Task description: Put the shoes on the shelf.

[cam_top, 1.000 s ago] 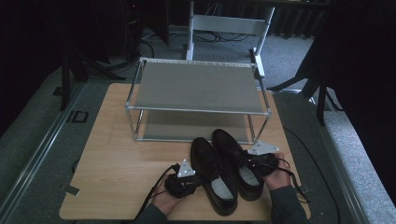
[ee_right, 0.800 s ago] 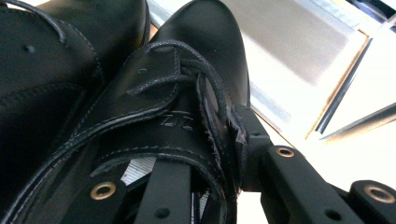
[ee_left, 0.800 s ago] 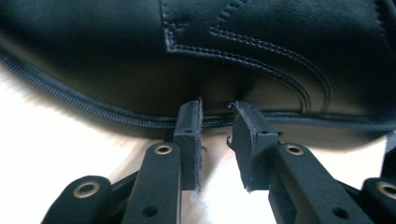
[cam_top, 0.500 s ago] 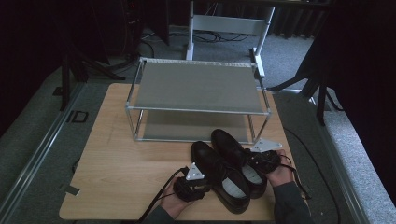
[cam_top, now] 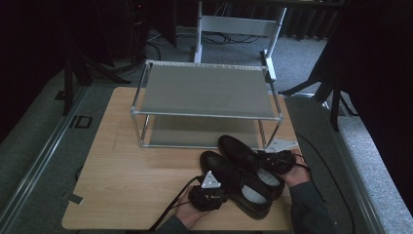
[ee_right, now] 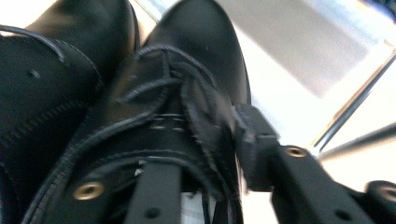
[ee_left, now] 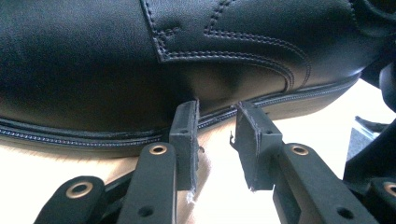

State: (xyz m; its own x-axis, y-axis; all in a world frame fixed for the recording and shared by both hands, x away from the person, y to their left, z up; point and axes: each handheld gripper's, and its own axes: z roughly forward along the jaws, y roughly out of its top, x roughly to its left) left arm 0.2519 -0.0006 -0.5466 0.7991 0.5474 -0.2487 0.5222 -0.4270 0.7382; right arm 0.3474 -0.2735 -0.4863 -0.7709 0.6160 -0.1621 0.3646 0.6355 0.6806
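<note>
Two black leather lace-up shoes lie side by side on the wooden table (cam_top: 126, 185), toes toward the rack. My left gripper (cam_top: 218, 189) is at the outer side of the nearer shoe (cam_top: 238, 187). In the left gripper view its jaws (ee_left: 215, 112) have just opened and stand apart at the sole edge of that shoe (ee_left: 140, 60), gripping nothing. My right gripper (cam_top: 267, 163) is at the farther shoe (cam_top: 238, 150). Its jaws (ee_right: 205, 140) have just been opening: one is inside the shoe (ee_right: 187, 93), the other outside, and the side wall sits loosely between them.
A two-shelf metal shoe rack (cam_top: 207, 90) stands at the back of the table, both shelves bare; its lower shelf (ee_right: 299, 42) lies just beyond the shoes' toes. Bare wood spreads to the left of the shoes. Cables trail from both grippers over the front edge.
Both shoes have swung, heels going right and toes now pointing up-left. The left gripper slid down and right along its shoe. Both pairs of jaws have widened.
</note>
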